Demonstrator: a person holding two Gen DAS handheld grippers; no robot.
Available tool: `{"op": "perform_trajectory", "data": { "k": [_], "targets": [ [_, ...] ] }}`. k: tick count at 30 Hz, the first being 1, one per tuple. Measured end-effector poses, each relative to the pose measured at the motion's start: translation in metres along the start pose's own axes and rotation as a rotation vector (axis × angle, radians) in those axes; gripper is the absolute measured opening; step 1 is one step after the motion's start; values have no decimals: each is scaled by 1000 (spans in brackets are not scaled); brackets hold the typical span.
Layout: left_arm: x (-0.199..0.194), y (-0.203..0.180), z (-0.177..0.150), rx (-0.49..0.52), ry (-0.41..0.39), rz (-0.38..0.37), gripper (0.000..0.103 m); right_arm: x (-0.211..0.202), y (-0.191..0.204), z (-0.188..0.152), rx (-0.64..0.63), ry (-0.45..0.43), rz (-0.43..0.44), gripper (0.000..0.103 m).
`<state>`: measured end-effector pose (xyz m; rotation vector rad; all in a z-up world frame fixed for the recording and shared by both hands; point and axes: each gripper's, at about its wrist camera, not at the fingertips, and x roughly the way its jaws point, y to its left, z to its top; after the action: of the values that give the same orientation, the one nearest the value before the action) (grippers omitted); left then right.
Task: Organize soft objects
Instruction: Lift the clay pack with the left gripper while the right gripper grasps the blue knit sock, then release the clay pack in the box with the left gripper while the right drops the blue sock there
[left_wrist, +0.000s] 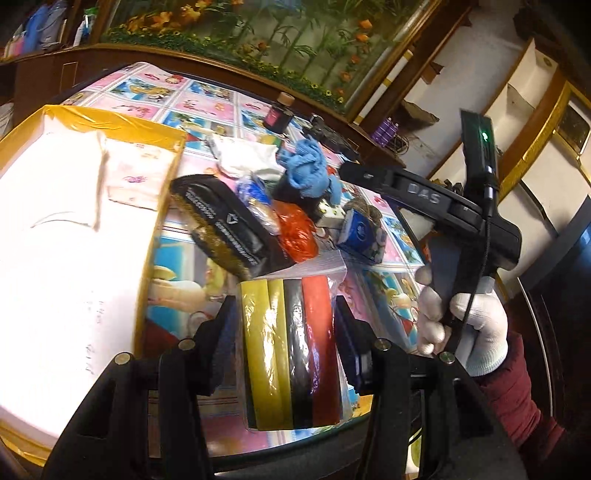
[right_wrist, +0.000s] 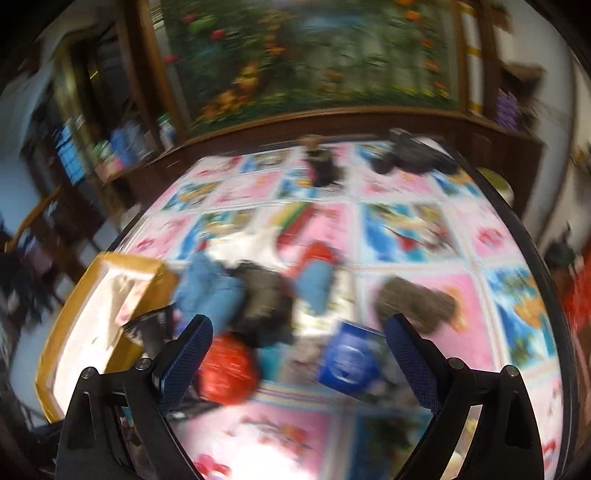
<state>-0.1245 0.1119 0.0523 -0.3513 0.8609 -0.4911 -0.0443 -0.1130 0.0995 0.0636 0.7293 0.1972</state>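
Note:
My left gripper (left_wrist: 286, 328) is shut on a clear bag of yellow, black and red tape rolls (left_wrist: 291, 354) and holds it above the table's near edge. To its left stands a yellow-edged box (left_wrist: 114, 122) with white cloths (left_wrist: 59, 184) inside. A pile of soft things lies beyond: a blue cloth (left_wrist: 306, 166), a white cloth (left_wrist: 247, 158), a red bag (left_wrist: 297, 230), a black pouch (left_wrist: 221, 225). My right gripper (right_wrist: 299, 347) is open and empty above the pile; the right wrist view is blurred. It also shows in the left wrist view (left_wrist: 436, 206), held by a white-gloved hand.
A small blue box (right_wrist: 349, 360) and a brown lump (right_wrist: 417, 302) lie on the cartoon-print tablecloth (right_wrist: 406, 229). A dark jar (left_wrist: 277, 116) stands at the far side. A wooden rail and a framed flower picture (left_wrist: 258, 37) lie behind the table.

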Motion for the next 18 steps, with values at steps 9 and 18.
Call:
{"op": "perform_trajectory", "data": {
  "k": [9,18],
  "targets": [
    [-38,55,21,-103,-76,51,48,57,61,11,-178,66,-16,41],
    [-39,123,79,-170,-99,180,48,9,81,34,-152,19,158,41]
  ]
}}
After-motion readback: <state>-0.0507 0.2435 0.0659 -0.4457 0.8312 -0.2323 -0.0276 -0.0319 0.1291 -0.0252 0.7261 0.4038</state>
